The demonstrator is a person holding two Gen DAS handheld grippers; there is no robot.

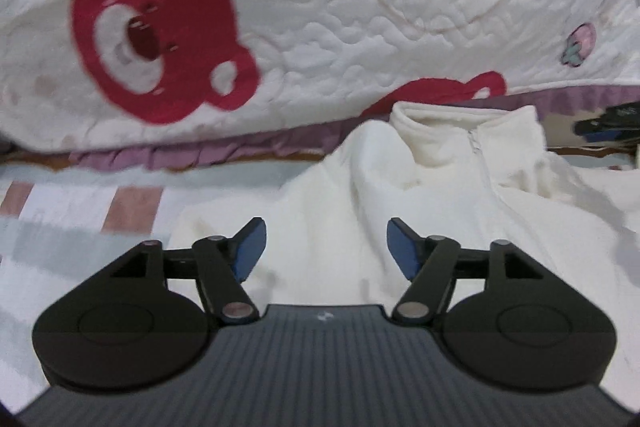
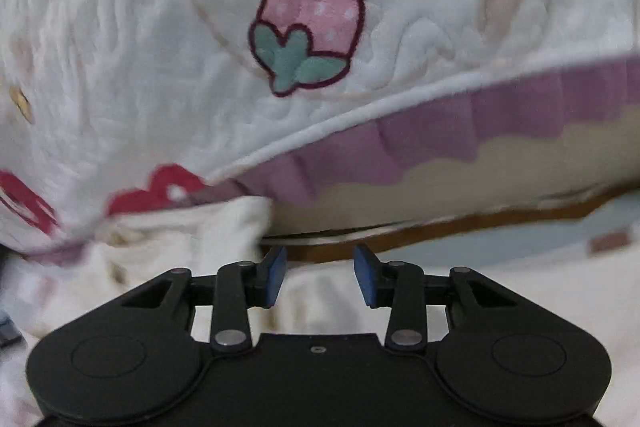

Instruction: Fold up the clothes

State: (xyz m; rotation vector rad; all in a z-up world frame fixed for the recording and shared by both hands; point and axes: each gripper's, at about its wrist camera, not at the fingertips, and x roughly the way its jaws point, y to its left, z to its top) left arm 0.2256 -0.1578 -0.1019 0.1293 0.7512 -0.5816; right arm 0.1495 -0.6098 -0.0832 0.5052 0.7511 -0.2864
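The fleece jacket (image 1: 420, 195) is plain cream-white with a white zip. The quilt (image 1: 320, 27) behind it is white, printed with red bear faces, a yellow heart and a pink strawberry (image 2: 306, 27) with teal leaves, and edged in a purple ruffle. The sheet (image 1: 80, 211) is striped pale blue, white and dusty pink; the gripper pads (image 1: 250, 251) are blue on black.

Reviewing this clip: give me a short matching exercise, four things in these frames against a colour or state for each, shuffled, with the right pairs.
Things:
1. fleece jacket
2. quilt frill
3. left gripper
4. strawberry patch

Colour or state:
A. pink with green leaves
B. cream, zipped at the collar
C. open, holding nothing
D. purple

Pairs: 1-B, 2-D, 3-C, 4-A
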